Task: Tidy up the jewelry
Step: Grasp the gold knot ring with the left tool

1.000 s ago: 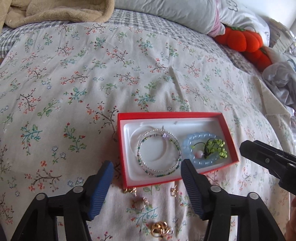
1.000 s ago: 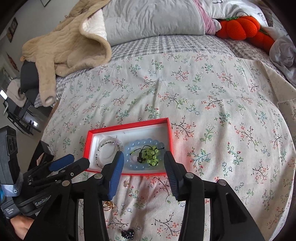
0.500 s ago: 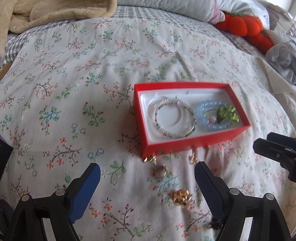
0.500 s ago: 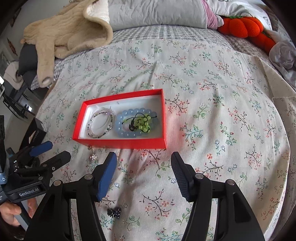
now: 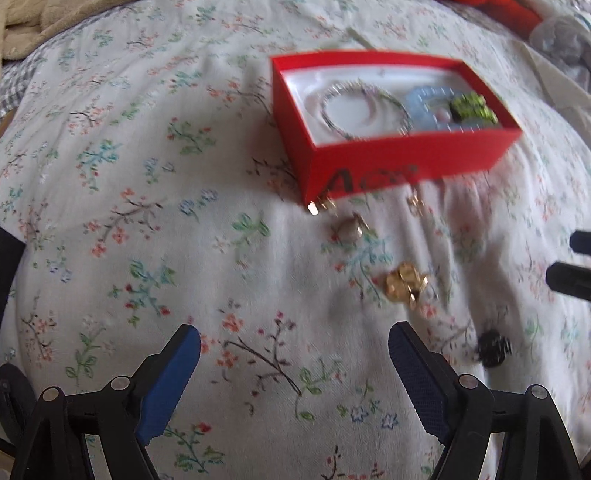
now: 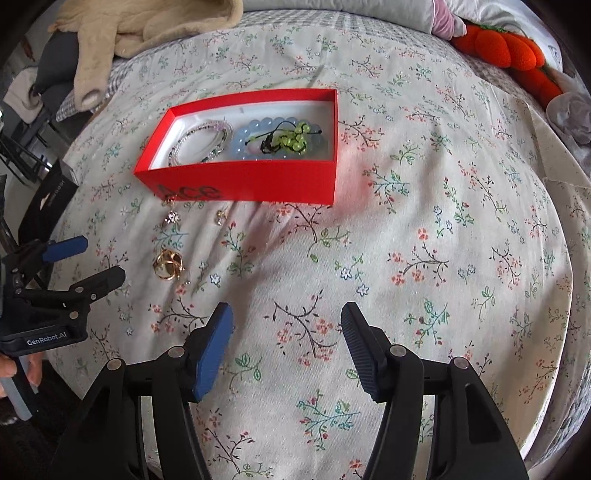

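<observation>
A red box (image 5: 406,168) (image 6: 243,181) sits on the floral bedspread. It holds a beaded bangle (image 5: 364,110) (image 6: 199,142), a pale blue bead bracelet (image 6: 251,142) and a green bead piece (image 5: 472,107) (image 6: 291,138). Loose on the cloth in front of it lie gold rings (image 5: 404,282) (image 6: 168,264), small earrings (image 5: 349,227) (image 6: 171,214) and a dark piece (image 5: 493,347). My left gripper (image 5: 295,373) (image 6: 83,260) is open and empty, short of the rings. My right gripper (image 6: 288,343) is open and empty over bare cloth.
A beige blanket (image 6: 122,33) and a grey pillow (image 6: 332,7) lie at the far side of the bed. An orange plush pumpkin (image 6: 506,48) sits at the far right. The bed's left edge drops beside a dark chair (image 6: 40,81).
Both grippers have pulled back from the box toward me, so the box looks farther and its front wall shows. The loose jewelry now lies ahead of the left fingers.
</observation>
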`<state>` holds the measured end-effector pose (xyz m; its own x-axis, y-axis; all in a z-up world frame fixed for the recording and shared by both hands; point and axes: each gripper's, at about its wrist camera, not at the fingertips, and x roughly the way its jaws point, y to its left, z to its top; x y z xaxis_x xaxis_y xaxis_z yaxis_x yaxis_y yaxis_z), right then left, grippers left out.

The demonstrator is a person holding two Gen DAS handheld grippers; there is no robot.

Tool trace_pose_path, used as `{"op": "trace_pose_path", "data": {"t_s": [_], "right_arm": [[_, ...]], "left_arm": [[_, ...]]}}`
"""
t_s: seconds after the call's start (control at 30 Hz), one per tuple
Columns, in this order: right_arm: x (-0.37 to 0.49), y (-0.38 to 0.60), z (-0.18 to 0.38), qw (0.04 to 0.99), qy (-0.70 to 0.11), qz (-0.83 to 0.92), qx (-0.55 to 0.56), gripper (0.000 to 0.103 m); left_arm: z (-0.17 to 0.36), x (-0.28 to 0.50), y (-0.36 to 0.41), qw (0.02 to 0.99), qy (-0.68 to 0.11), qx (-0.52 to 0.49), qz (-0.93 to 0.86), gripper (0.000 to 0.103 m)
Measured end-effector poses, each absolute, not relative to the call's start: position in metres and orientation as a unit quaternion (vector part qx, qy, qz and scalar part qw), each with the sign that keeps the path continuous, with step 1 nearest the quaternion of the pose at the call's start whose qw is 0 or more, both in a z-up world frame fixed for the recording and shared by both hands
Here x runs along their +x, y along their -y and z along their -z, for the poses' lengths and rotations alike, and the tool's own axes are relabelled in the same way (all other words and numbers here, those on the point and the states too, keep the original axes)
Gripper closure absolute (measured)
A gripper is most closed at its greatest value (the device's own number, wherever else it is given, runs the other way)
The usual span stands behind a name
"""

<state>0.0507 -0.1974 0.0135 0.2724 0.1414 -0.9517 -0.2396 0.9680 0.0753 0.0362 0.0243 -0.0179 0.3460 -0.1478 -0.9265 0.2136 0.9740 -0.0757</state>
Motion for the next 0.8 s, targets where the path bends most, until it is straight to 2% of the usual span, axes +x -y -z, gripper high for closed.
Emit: {"op": "trace_pose_path", "data": {"t_s": [0.17, 0.33, 0.4, 0.67, 0.73, 0.77, 0.8], "right_arm": [[0.045, 0.201, -0.006, 0.791, -0.598, -0.118, -0.051, 0.039], [0.042, 0.208, -0.001, 0.788, -0.602, -0.112, -0.057, 0.039], [0.041, 0.211, 0.0, 0.788, -0.603, -0.11, -0.059, 0.039], [0.041, 0.219, 0.003, 0.784, -0.609, -0.104, -0.052, 0.039], [0.041, 0.218, 0.002, 0.784, -0.609, -0.105, -0.051, 0.039], [0.041, 0.217, 0.002, 0.784, -0.609, -0.106, -0.05, 0.039], [0.041, 0.217, 0.001, 0.784, -0.609, -0.107, -0.049, 0.039]], "left_arm": [[0.031, 0.028, -0.004, 0.815, -0.551, 0.06, 0.17, 0.017], [0.029, 0.031, 0.005, 0.823, -0.529, 0.051, 0.203, 0.031], [0.028, 0.035, 0.007, 0.823, -0.527, 0.039, 0.208, 0.043], [0.031, 0.047, 0.018, 0.822, -0.53, 0.012, 0.21, 0.06], [0.032, 0.049, 0.019, 0.822, -0.53, 0.008, 0.209, 0.072], [0.032, 0.05, 0.02, 0.82, -0.532, 0.007, 0.21, 0.088], [0.031, 0.05, 0.021, 0.819, -0.533, 0.006, 0.212, 0.089]]}}
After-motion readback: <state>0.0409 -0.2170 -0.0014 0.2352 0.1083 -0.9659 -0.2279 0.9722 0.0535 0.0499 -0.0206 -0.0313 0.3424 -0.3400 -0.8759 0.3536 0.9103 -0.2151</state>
